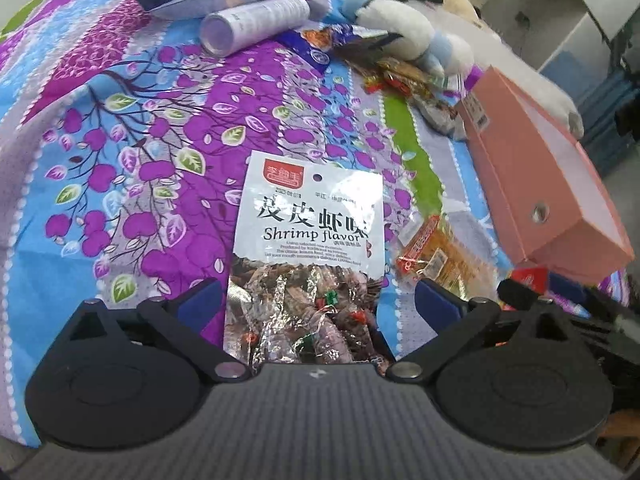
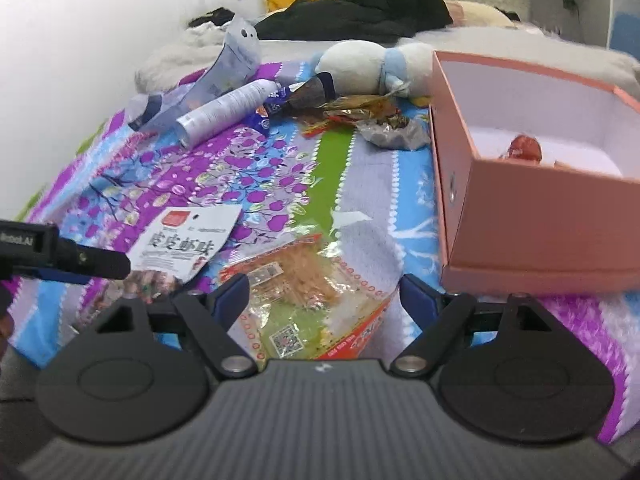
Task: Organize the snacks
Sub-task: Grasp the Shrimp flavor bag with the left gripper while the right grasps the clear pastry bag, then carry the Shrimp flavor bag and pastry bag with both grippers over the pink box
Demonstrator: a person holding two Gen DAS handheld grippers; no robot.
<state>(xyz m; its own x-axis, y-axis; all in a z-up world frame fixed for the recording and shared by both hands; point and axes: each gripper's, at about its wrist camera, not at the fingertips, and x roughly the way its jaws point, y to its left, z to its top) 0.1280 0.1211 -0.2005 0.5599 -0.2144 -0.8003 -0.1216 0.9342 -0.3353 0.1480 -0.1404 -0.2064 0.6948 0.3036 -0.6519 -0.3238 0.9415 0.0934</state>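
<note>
Progress: early | pink box (image 2: 520, 232) holds one red snack (image 2: 524, 149) | shrimp packet (image 1: 308, 240), orange packet (image 2: 304, 280) on bed | both jaws apart, empty.

We read these markings:

- White shrimp snack packet (image 1: 308, 248), lying on the patterned bedsheet (image 1: 120, 128): large black Chinese characters "皮皮虾味", under them "Shrimp flavor", then small English lines too fine for us to read. Its red logo patch at top left is illegible; the printed date beneath begins "2025".
- The same packet (image 2: 184, 240) in the right wrist view shows the same Chinese characters.
- Black device (image 2: 24, 240) at the left edge: white lettering ending ".AI".
- Clear orange snack bag (image 2: 308, 300): QR codes; its red print we cannot read.
</note>
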